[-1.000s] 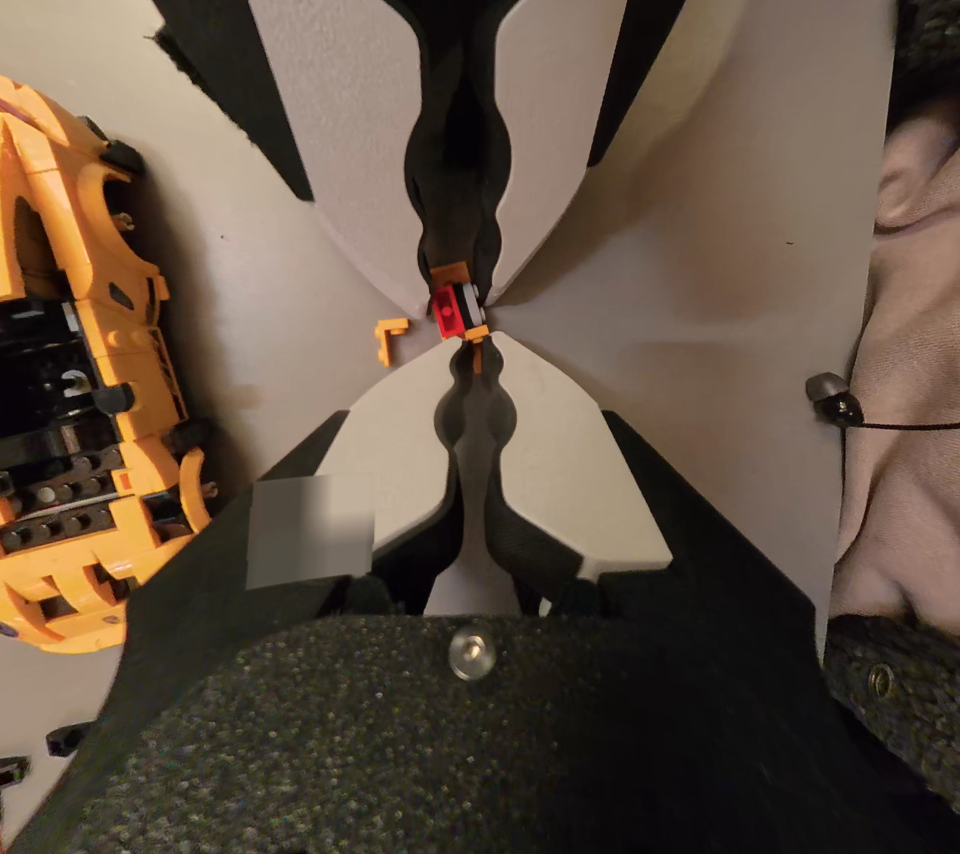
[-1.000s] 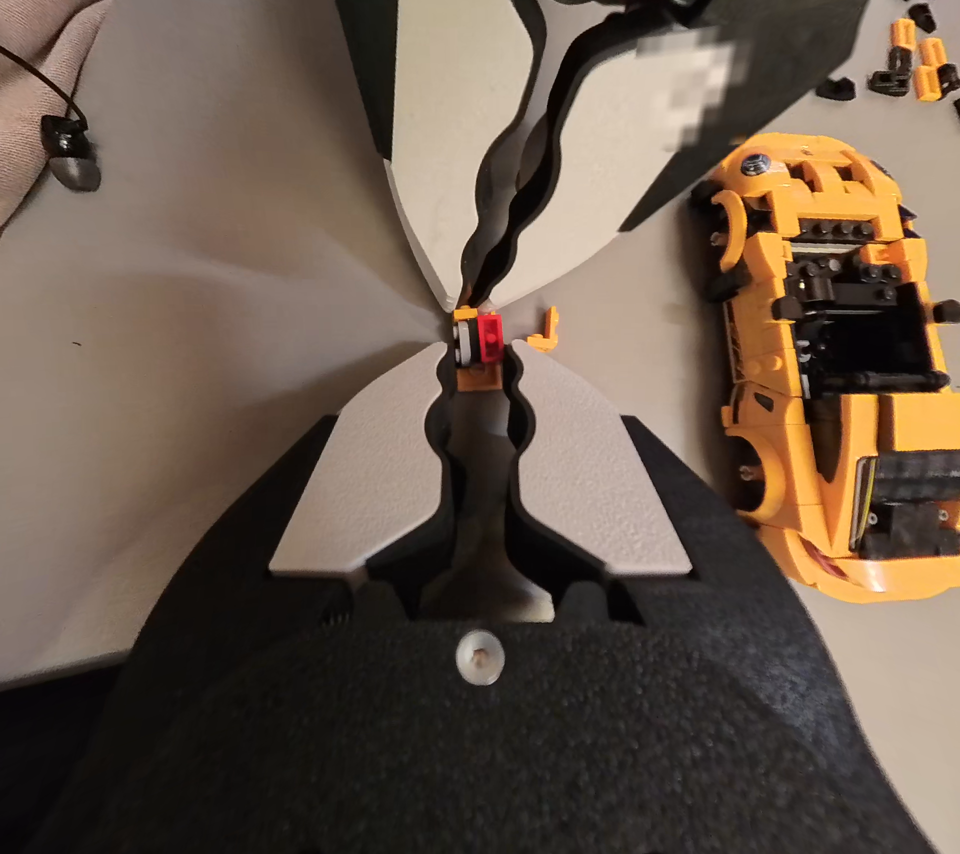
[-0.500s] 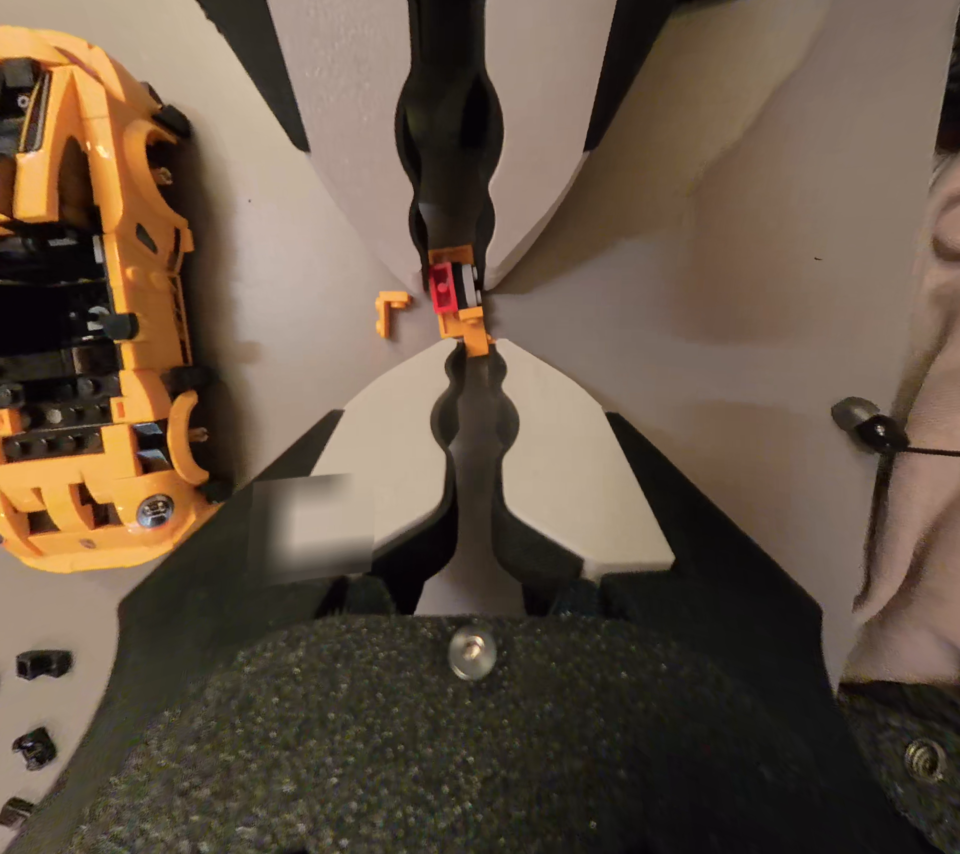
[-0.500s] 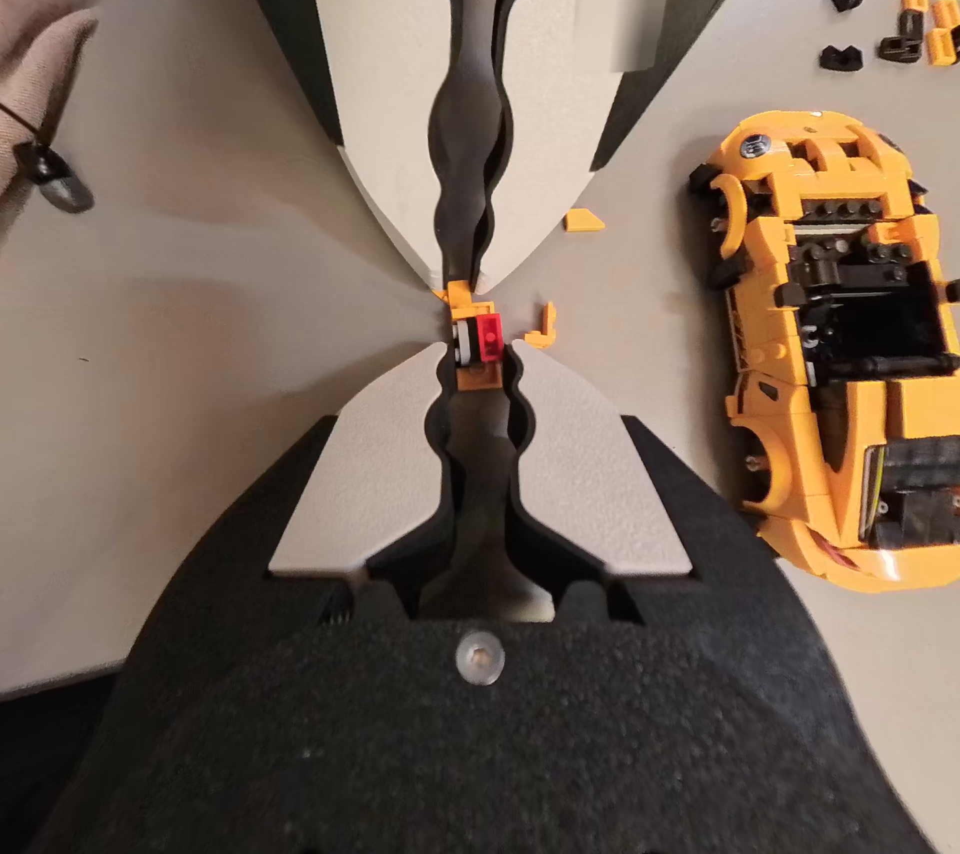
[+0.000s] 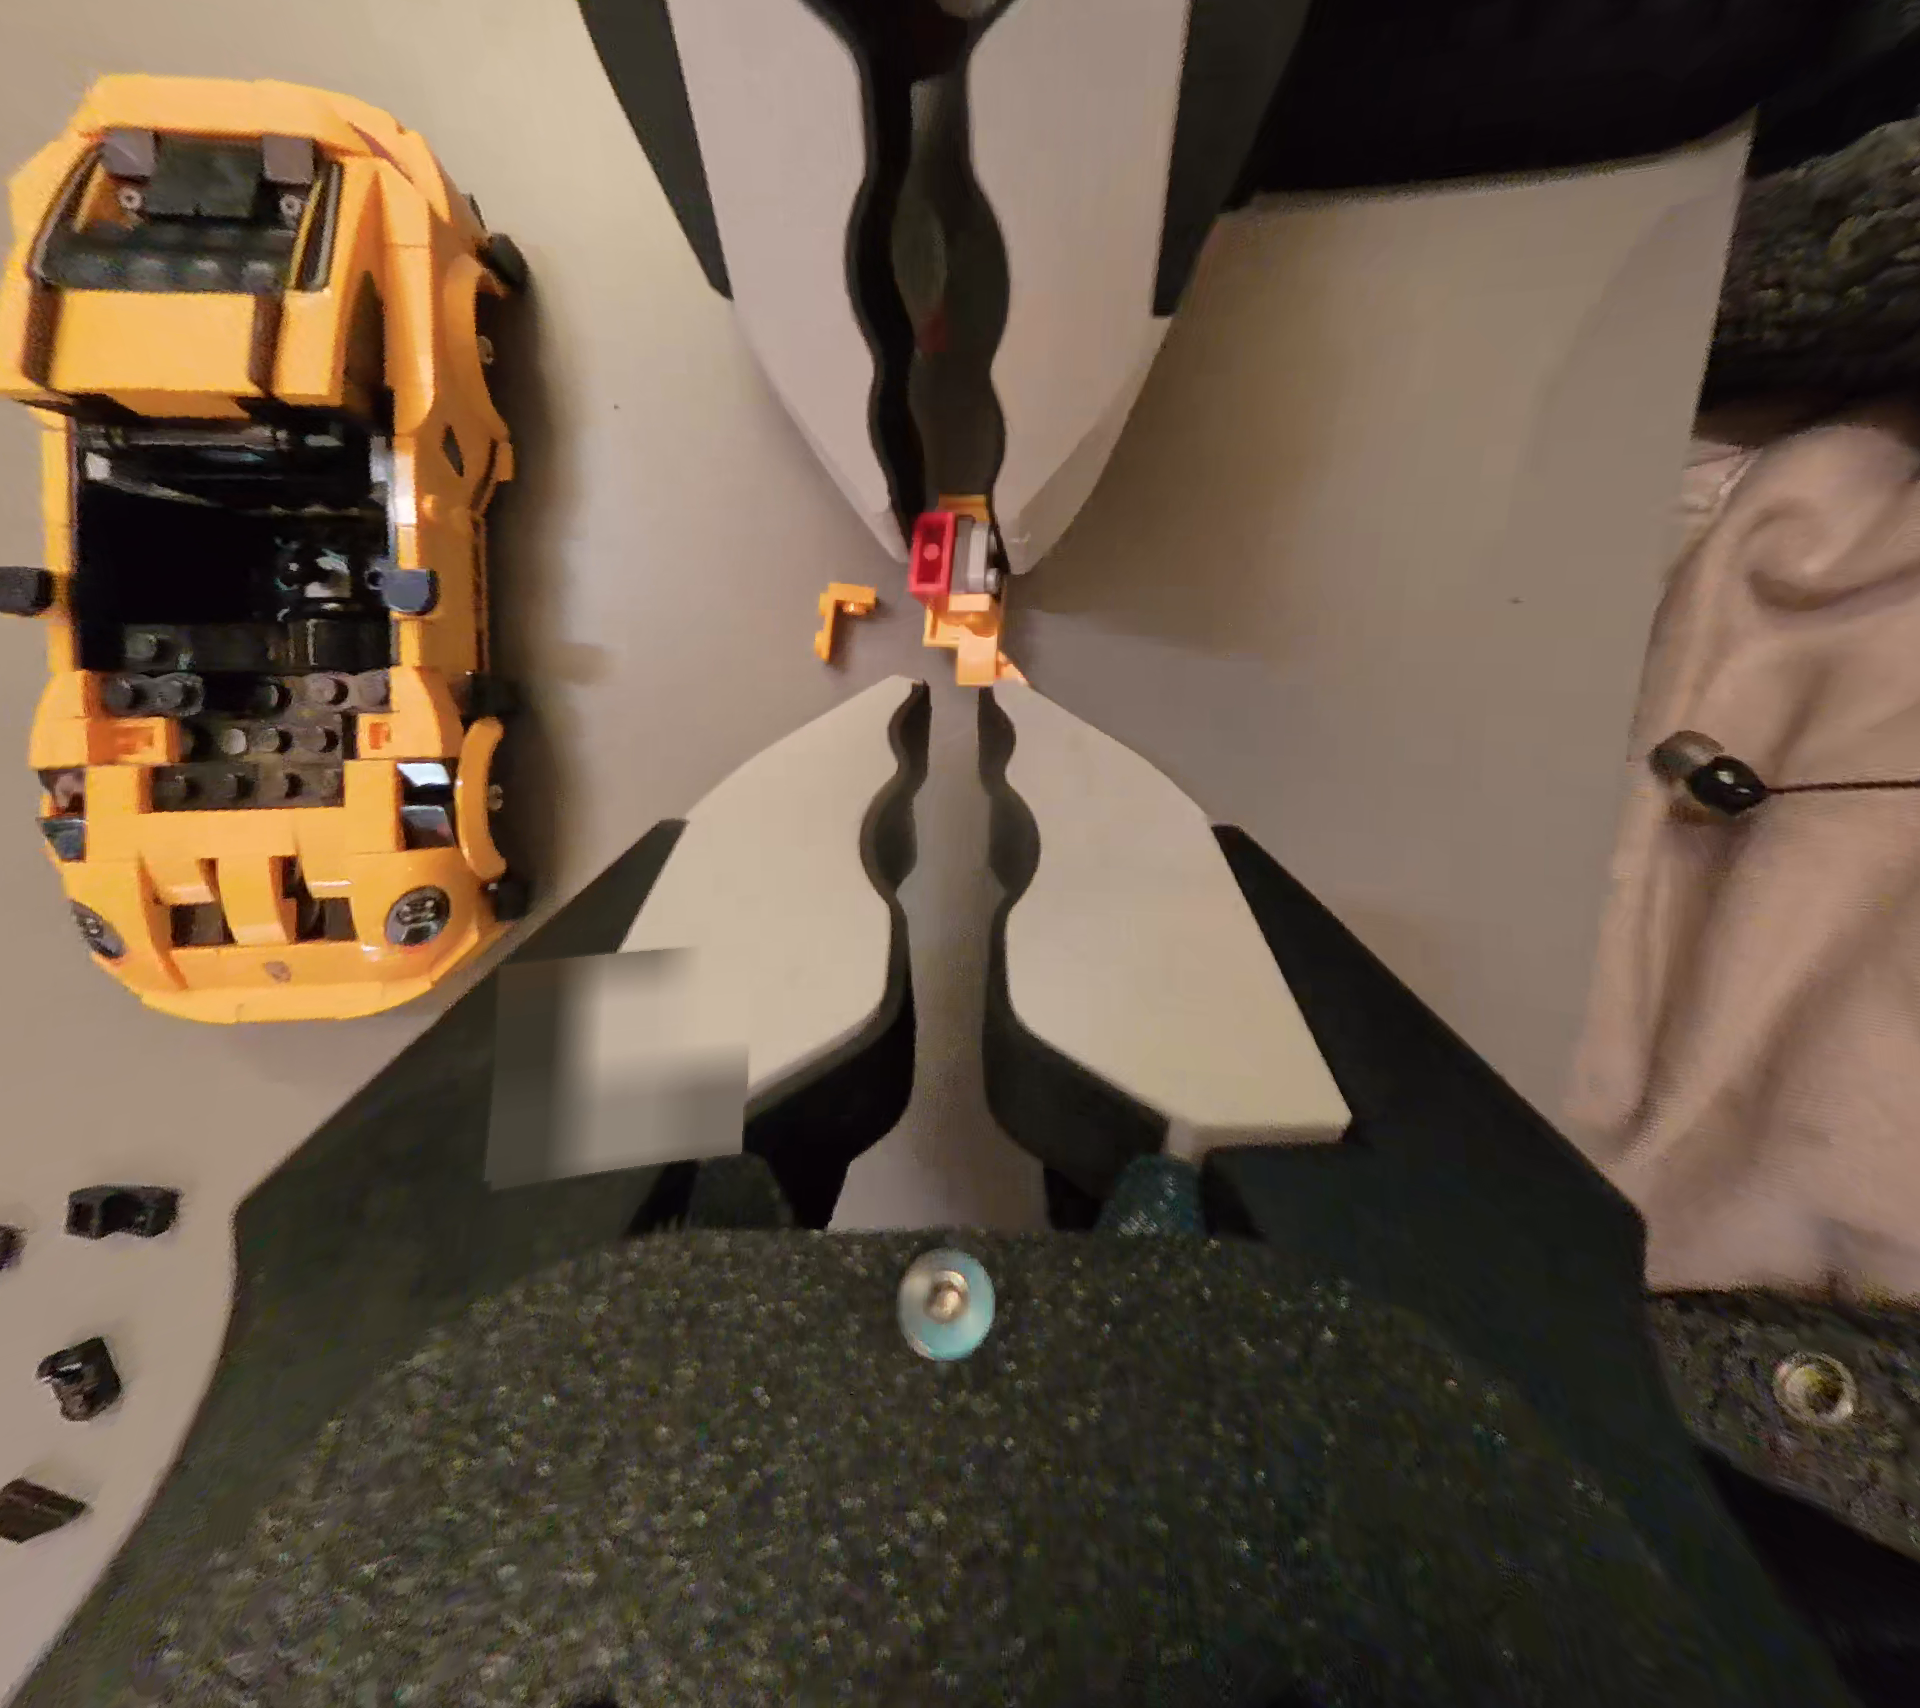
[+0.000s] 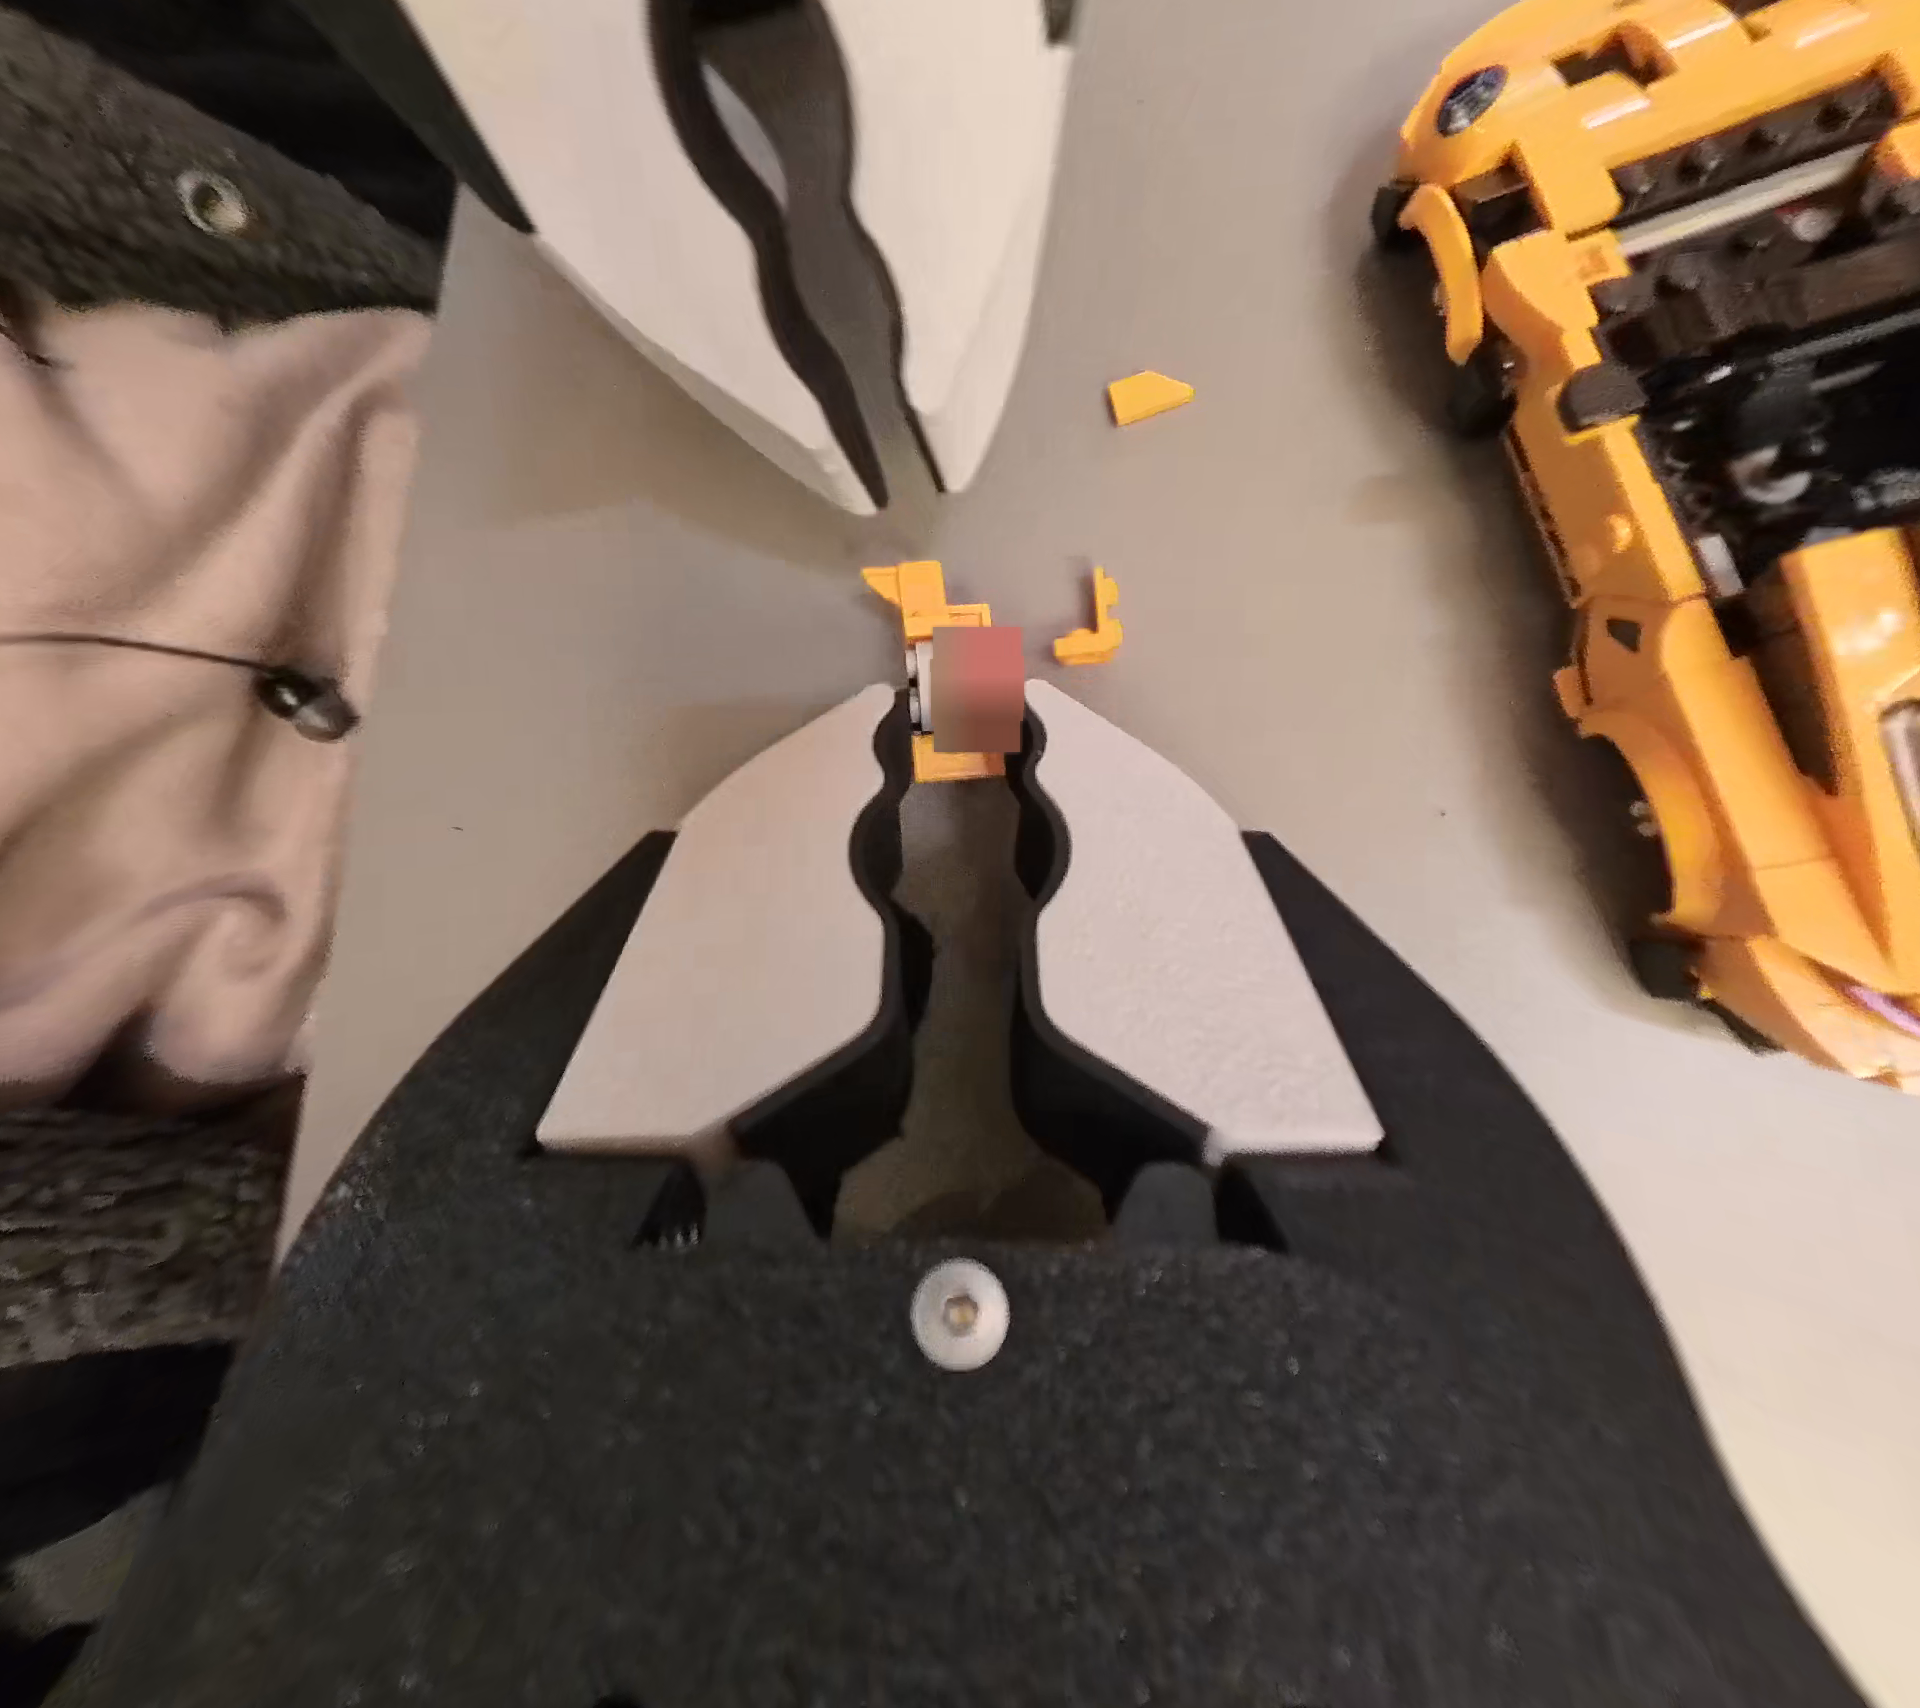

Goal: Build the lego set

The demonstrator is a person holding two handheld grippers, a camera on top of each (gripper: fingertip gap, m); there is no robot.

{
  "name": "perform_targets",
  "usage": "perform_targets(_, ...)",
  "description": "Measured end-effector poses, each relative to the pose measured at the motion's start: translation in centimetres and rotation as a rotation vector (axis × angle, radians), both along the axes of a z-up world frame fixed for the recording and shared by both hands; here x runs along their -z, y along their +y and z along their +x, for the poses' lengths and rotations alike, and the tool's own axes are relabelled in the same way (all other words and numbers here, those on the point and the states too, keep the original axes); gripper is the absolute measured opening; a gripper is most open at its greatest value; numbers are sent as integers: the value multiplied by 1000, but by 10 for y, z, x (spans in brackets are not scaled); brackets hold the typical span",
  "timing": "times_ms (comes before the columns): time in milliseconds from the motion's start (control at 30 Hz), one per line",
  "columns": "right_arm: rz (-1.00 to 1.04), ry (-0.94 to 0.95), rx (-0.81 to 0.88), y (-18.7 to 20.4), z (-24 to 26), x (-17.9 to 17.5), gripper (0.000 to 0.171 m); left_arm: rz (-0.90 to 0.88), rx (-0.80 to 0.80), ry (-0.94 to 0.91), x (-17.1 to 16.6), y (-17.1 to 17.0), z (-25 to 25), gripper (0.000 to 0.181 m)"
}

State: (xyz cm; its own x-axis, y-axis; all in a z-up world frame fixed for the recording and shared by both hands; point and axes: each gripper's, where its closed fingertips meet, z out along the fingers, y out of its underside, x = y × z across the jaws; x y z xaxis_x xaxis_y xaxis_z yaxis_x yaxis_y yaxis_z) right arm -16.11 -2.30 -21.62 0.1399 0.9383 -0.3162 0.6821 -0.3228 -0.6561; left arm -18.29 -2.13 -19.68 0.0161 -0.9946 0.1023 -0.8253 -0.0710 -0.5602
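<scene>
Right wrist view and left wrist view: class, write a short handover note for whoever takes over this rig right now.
Right gripper: shut on the small red, grey and orange sub-assembly.
Left gripper: jaws narrowly apart, empty, tips just short of that sub-assembly.
Orange car: on the table, body mostly built, cockpit open.
Loose: orange bracket beside the sub-assembly, orange wedge, black pieces beyond the car.
Left: probably add the loose parts, then fit the sub-assembly to the car.

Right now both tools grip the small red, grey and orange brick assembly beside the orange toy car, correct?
No. Only the right tool grips the small red, grey and orange brick assembly; the left tool sits just clear of it, tips slightly apart, as the right wrist view shows. The orange toy car is beside them.
</scene>
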Motion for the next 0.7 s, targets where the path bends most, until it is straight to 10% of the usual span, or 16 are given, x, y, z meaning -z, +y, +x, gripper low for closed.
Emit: perform_targets(700, -290, 316, -53, -19, -8, -49, 17, 748, 285, -62, -33, -21, 10, 6)
